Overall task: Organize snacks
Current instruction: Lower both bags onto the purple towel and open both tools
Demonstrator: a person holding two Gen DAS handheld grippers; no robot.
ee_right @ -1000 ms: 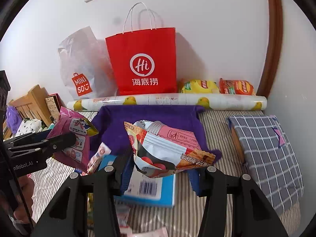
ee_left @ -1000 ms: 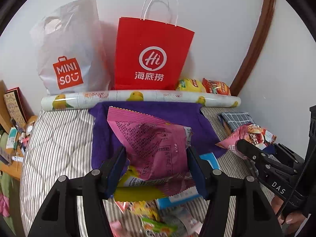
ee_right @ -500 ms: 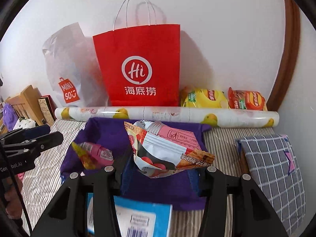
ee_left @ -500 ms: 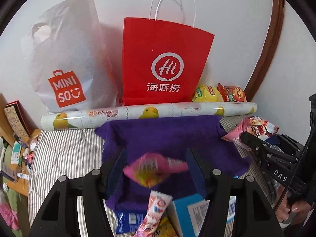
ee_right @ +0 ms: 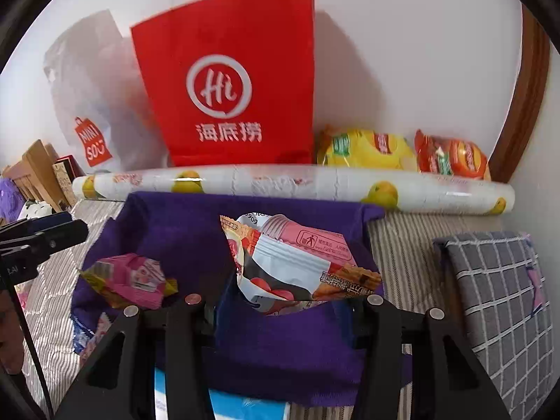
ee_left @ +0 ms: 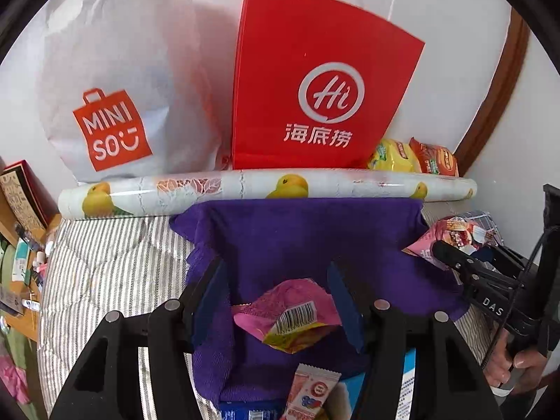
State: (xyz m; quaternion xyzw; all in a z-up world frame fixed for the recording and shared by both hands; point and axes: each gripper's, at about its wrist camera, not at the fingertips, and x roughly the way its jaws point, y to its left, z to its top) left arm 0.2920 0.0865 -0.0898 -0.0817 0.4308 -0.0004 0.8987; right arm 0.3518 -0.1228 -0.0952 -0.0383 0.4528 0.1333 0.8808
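Note:
A pink and yellow snack pack point(ee_left: 292, 315) lies loose on the purple cloth point(ee_left: 297, 238), between the spread fingers of my open left gripper point(ee_left: 276, 301). It also shows in the right wrist view point(ee_right: 131, 280), lying apart from that gripper point(ee_right: 45, 234). My right gripper point(ee_right: 285, 301) is shut on a pink and white snack bag point(ee_right: 297, 262) and holds it above the purple cloth point(ee_right: 175, 227). That bag and gripper show at the right of the left wrist view point(ee_left: 455, 234).
A red paper bag point(ee_left: 315, 80) and a white MINISO bag point(ee_left: 115, 87) stand against the wall behind a duck-print roll point(ee_left: 266, 189). Yellow point(ee_right: 364, 150) and orange point(ee_right: 451, 159) chip bags lie behind the roll. A grey checked cushion point(ee_right: 500, 297) lies right. More snacks point(ee_left: 311, 392) lie near.
My left gripper has let go of the pink pack, which dropped onto the purple cloth. Both grippers have moved forward toward the bags. The right keeps its bag.

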